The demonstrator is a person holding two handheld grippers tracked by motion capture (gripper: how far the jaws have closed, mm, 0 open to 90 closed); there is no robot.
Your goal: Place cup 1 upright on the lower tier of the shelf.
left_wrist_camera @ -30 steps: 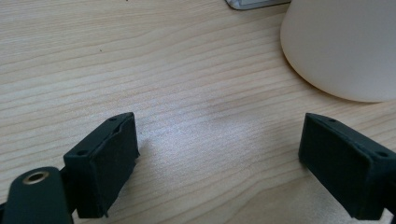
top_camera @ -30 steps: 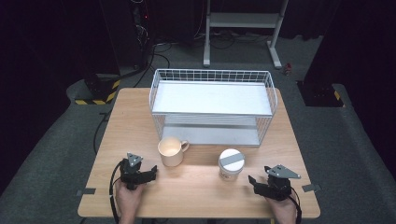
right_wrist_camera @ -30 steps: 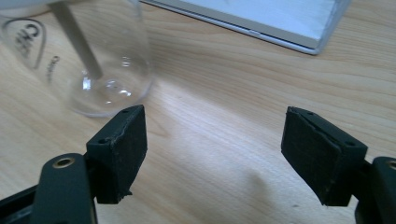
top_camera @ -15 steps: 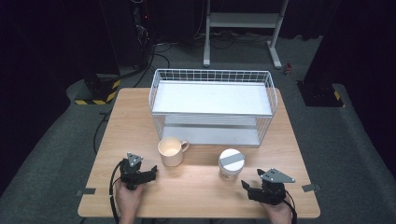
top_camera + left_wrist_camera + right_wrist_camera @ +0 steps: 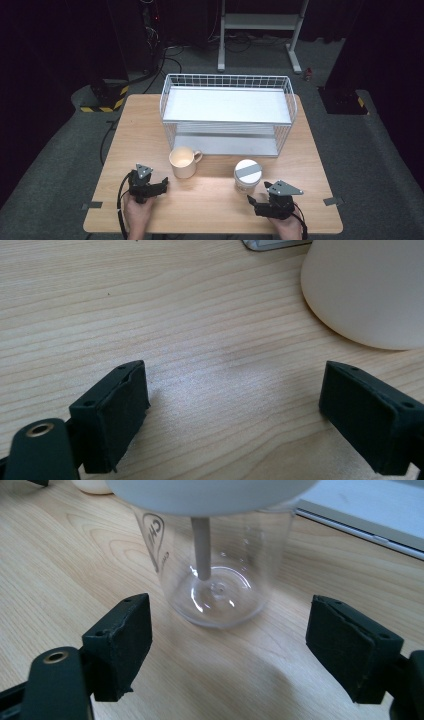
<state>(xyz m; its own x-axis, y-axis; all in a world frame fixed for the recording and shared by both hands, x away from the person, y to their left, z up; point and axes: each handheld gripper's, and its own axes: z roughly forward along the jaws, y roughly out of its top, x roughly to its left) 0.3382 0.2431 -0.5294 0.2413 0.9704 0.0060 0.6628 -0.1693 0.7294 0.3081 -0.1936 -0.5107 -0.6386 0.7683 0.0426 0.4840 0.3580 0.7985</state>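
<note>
The clear cup with a white lid shows partial letters "CH"; just before it the right gripper, jaws just widened, stands apart and empty.

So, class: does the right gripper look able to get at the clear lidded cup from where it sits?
Probably yes. The right gripper is open, its jaws have just been widening, and only bare table lies before the clear lidded cup.

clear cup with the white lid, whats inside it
Through the wall of the clear cup, a pale stem hangs down from the white lid to near the bottom; otherwise it looks empty. The lid hides the stem's top.
</note>
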